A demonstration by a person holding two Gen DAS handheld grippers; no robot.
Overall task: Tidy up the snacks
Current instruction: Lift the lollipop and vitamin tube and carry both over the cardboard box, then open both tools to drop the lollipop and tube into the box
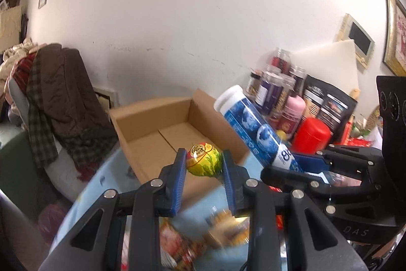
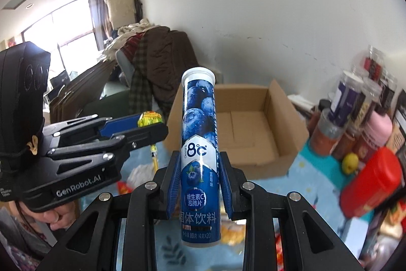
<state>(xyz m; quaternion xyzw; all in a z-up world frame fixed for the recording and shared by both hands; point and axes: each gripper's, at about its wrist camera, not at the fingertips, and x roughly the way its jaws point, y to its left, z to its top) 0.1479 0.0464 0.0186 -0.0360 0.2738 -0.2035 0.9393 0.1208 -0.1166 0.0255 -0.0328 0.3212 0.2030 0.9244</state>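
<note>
Left gripper (image 1: 204, 161): my fingers clamp a yellow-wrapped lollipop (image 1: 203, 159).
Right gripper (image 2: 199, 172): my fingers grip the blue tube (image 2: 199, 133), reading "8°C".
Left body: "GenRobot.AI".

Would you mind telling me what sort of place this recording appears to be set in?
Most likely a lived-in room of a home, used partly for storage. Clothes and blankets are heaped on furniture by a curtained window, framed pictures hang on the white wall, and jars and packets crowd a cloth-covered table beside an open cardboard box.

Snack packets (image 1: 177, 245) near the table's edge were blurred; jar labels (image 2: 355, 103) far right were unreadable.
</note>
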